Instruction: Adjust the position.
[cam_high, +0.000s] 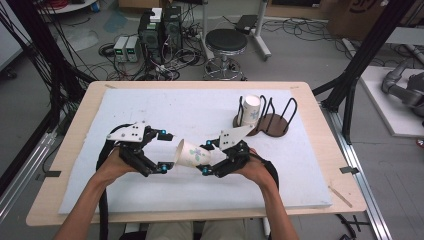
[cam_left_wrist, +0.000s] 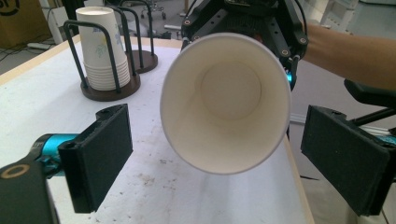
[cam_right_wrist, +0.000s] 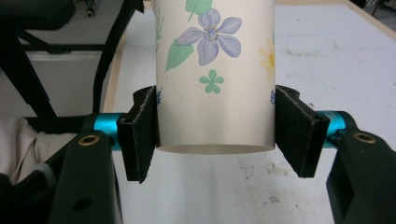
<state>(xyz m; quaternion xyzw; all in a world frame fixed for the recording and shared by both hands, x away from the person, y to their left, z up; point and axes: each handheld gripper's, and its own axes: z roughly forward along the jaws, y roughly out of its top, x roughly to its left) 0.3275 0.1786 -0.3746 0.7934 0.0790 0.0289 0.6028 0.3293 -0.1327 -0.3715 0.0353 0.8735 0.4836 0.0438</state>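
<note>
The right hand-held gripper (cam_high: 206, 158) is clamping a paper cup (cam_high: 192, 154) near its base, one black pad pressing on each side of the flowered wall, as the right gripper view (cam_right_wrist: 215, 135) is showing close up. The cup (cam_right_wrist: 215, 70) is lying roughly level in the air just above the counter (cam_high: 300, 165), its open mouth pointing toward the person's left. In the left gripper view the cup's white inside (cam_left_wrist: 226, 100) is facing the camera, with the right hand-held gripper (cam_left_wrist: 243, 28) sitting behind it and a forearm trailing off to the side.

The left hand-held gripper (cam_high: 163, 151) is standing open, its jaws spread wide on either side of the cup's rim without touching it; in its own view (cam_left_wrist: 215, 158) the two pads are sitting clear of the cup, with gaps on both sides.

Farther back on the counter, a dark round holder with black wire hoops (cam_high: 272, 120) is standing, and a stack of paper cups (cam_high: 250, 111) is sitting upright, mouth down, in one of its sections. The same stack (cam_left_wrist: 103, 51) is appearing at the upper left of the left gripper view, well apart from the held cup. A white mat (cam_high: 150, 107) is covering most of the counter, and a round black stool (cam_high: 226, 42) is standing on the floor beyond it.
</note>
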